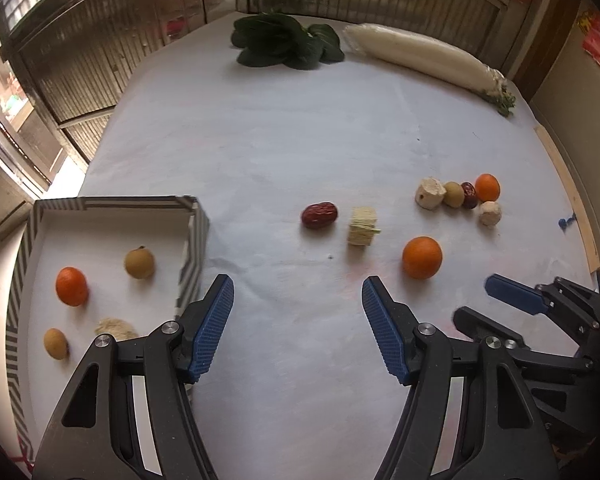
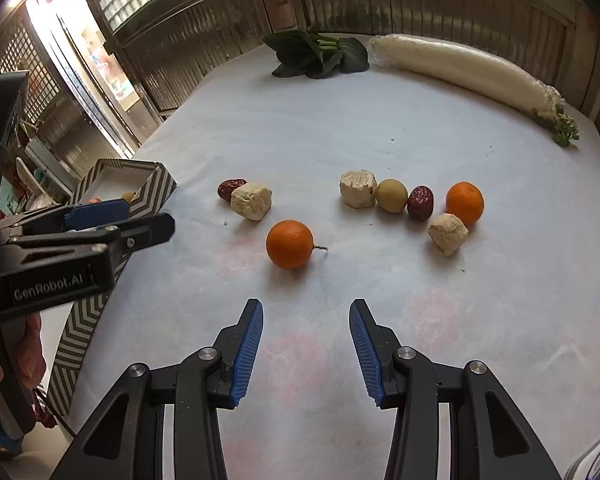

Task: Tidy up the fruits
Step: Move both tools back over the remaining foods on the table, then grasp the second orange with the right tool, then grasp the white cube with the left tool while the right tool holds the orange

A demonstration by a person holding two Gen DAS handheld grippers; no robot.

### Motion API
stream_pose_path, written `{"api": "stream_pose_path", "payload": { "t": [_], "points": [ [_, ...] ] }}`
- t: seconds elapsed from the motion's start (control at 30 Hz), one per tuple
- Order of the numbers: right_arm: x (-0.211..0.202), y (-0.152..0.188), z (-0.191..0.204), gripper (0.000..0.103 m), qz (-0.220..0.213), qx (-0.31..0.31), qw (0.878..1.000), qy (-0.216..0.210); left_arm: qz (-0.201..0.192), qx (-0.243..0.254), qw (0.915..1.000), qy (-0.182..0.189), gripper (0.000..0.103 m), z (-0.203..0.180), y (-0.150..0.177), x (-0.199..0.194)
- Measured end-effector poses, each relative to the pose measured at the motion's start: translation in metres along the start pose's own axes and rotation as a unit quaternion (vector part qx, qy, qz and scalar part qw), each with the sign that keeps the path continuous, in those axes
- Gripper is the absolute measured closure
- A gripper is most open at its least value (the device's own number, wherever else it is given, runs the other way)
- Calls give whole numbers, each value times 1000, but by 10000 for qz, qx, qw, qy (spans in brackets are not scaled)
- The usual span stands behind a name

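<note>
Risk: nearest orange (image 2: 289,244), just ahead-left of wide-open, empty right gripper (image 2: 306,350), rolling off if nudged. Left gripper (image 1: 298,330) equally open, empty; box (image 1: 198,226) wall beside its left finger, clip hazard.

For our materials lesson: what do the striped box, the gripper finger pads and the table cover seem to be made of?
Striped box: probably cardboard, matt; thin flat walls, folded corners, printed chevron stripes.
Finger pads of the right gripper: likely moulded rubber or plastic, blue, with a ridged grip surface.
Table cover: seems thin non-woven cloth or paper, white and matt, with soft creases and faint pink stains.
</note>
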State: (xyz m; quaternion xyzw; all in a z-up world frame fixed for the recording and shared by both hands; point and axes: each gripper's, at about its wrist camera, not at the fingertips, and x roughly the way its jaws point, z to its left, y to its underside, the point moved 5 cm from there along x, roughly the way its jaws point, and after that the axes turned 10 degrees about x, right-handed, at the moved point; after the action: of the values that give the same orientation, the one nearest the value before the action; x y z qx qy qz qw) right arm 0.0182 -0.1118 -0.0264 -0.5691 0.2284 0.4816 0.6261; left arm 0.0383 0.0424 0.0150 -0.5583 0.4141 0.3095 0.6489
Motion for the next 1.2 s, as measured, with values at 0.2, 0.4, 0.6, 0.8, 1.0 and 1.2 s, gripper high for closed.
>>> {"api": "stream_pose_path", "payload": {
  "t": [0.2,0.4,0.6,0.8,1.0,1.2],
  "points": [
    [18,-15,6,60,43,-161,9998,-141,27,51,9999,84,36,-6,-6,6],
    [35,-27,7,60,42,-323,9992,-219,58,43,9999,144,36,-8,-12,12],
    [38,-28,5,68,91,-508,9982,-303,133,67,9996,256,36,-15,-19,23],
    [29,-29,-17,68,69,-274,9994,-206,100,118,9987,483,36,-29,-28,36],
    [21,-29,-31,70,-2,-111,9997,-201,56,166,9985,522,36,-37,-37,48],
    [15,-32,-32,70,-97,-97,9996,-250,59,353,9983,468,66,-43,-41,59]
  ]
}}
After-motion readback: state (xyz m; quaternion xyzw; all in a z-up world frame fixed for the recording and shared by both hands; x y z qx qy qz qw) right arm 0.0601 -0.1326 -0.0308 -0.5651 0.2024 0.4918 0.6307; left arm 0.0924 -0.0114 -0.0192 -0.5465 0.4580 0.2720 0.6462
